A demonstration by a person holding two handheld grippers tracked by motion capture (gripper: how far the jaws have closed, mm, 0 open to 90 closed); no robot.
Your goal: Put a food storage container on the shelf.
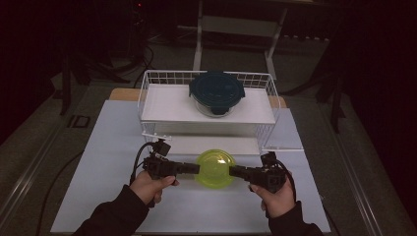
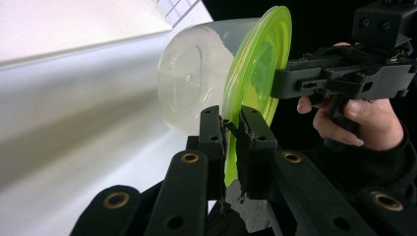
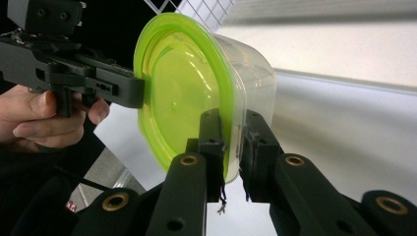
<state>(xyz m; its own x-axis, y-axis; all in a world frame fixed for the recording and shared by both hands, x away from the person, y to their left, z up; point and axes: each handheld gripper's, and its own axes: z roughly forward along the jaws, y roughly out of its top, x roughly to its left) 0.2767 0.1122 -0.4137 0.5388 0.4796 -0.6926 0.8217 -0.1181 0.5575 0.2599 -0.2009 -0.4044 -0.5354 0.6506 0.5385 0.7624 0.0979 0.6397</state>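
I have the clear tub with the green lid (image 1: 215, 168) pinched from both sides, just in front of the white wire rack (image 1: 147, 98), and I judge it is being carried rather than resting, though from the high view I cannot tell whether its base touches the counter (image 1: 98, 196). My left tongs (image 1: 196, 168) are clamped on the lid's rim at its left edge; in the left gripper view the two jaws are closed on the green lip (image 2: 231, 147) with the tub body (image 2: 196, 83) bulging away to the far side. My right tongs (image 1: 231, 171) grip the opposite edge, and in the right gripper view the jaws are shut on the rim (image 3: 231, 142), one jaw over the lid and the other against the clear wall. A second container with a dark blue lid (image 1: 217, 92) already sits on the rack's upper shelf (image 1: 162, 105). So the step in hand looks like a two-handed lift, probably bound for the rack. The next move calls for both hands to rise and travel together at the same pace, keeping the tub level, since the hold is only on a thin lip and any twist between the two grips could pop the lid or let the rim slip. I also need clearance over the rack's front wire.
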